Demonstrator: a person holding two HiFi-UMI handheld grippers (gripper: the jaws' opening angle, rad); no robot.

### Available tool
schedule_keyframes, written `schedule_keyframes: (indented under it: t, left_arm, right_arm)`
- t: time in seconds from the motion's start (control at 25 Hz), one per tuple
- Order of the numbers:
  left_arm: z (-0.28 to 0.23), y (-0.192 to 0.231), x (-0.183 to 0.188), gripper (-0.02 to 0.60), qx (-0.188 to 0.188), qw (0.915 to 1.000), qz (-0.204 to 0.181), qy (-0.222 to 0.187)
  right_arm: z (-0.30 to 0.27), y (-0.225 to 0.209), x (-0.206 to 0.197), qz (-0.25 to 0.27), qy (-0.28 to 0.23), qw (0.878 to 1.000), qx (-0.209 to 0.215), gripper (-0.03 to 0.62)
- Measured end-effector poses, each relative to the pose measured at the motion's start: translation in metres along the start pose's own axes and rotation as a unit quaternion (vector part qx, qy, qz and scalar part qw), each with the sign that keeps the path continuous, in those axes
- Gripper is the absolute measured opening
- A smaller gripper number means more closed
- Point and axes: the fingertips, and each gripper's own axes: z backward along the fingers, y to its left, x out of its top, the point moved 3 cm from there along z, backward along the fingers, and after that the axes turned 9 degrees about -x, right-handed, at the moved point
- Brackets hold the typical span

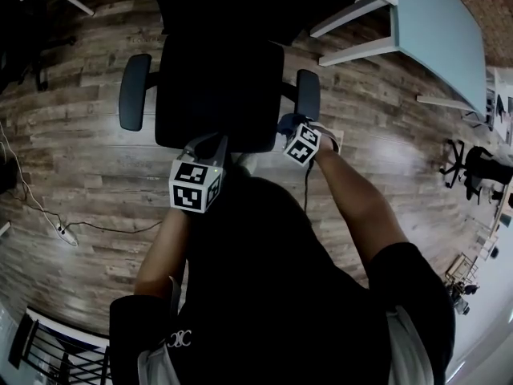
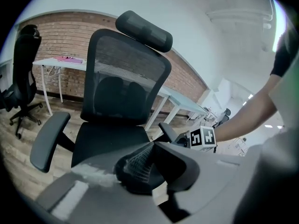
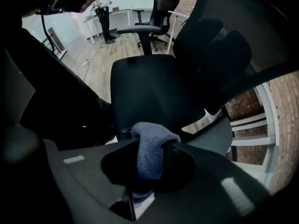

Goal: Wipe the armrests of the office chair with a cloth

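One black office chair (image 1: 220, 87) in front of me, two armrests: left armrest (image 1: 135, 92), right armrest (image 1: 308, 95). One blue cloth (image 3: 149, 160). Two grippers, one in each of my hands. My right gripper (image 3: 153, 143) has its fingers (image 3: 187, 162) clamped on the cloth, which is bunched and stands up between them, its top poking past the tips. In the head view the right gripper (image 1: 292, 131) sits just beside the front end of the right armrest with the cloth (image 1: 285, 122) at its tip; whether the cloth touches the armrest, can't tell. My left gripper (image 2: 150, 146) has its fingers (image 2: 138, 163) closed together, nothing between them, touching nothing; it's held in front of the seat, aimed at the chair back, well apart from the left armrest (image 2: 49, 141). One second office chair (image 2: 23, 78) stands farther off on the wooden floor (image 1: 80, 167). One white table (image 1: 437, 30) stands behind the chair, to my right.
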Motion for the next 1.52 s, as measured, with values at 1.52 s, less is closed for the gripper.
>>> schedule_keyframes:
  t: [1.52]
  left_arm:
    - [-0.037, -0.012, 0.028, 0.006, 0.118, 0.9908, 0.065, -0.009]
  right_arm:
    - [-0.063, -0.213, 0.007, -0.283, -0.065, 0.957, -0.001, 0.074]
